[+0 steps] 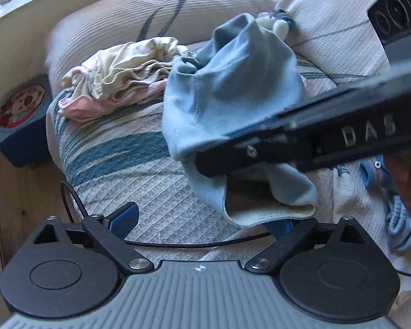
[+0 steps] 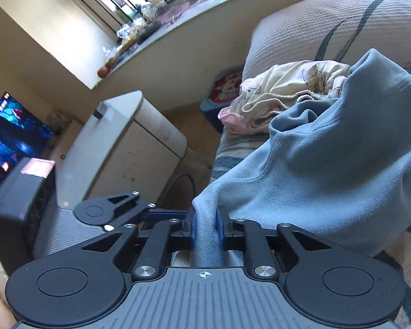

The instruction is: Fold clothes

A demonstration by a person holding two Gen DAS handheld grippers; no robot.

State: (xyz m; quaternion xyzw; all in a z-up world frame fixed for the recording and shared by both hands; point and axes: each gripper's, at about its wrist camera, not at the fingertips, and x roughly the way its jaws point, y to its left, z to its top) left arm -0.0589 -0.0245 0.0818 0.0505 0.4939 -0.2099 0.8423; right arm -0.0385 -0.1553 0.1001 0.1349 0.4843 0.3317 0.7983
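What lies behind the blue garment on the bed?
Behind the blue garment lie a crumpled cream garment, pink cloth and a large cushion. The part of the pile it covers cannot be seen.

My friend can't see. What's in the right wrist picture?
The right gripper pinches a bunched fold of a soft light-blue fleece garment that hangs over a striped bed cover. Behind lies a crumpled cream and pink clothes pile.

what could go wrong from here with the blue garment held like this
The right gripper pinches only a bunched edge of the blue garment, so it may slip out. The left gripper is open and empty, leaving the cloth hanging unevenly. It may also drag over the cream clothes pile.
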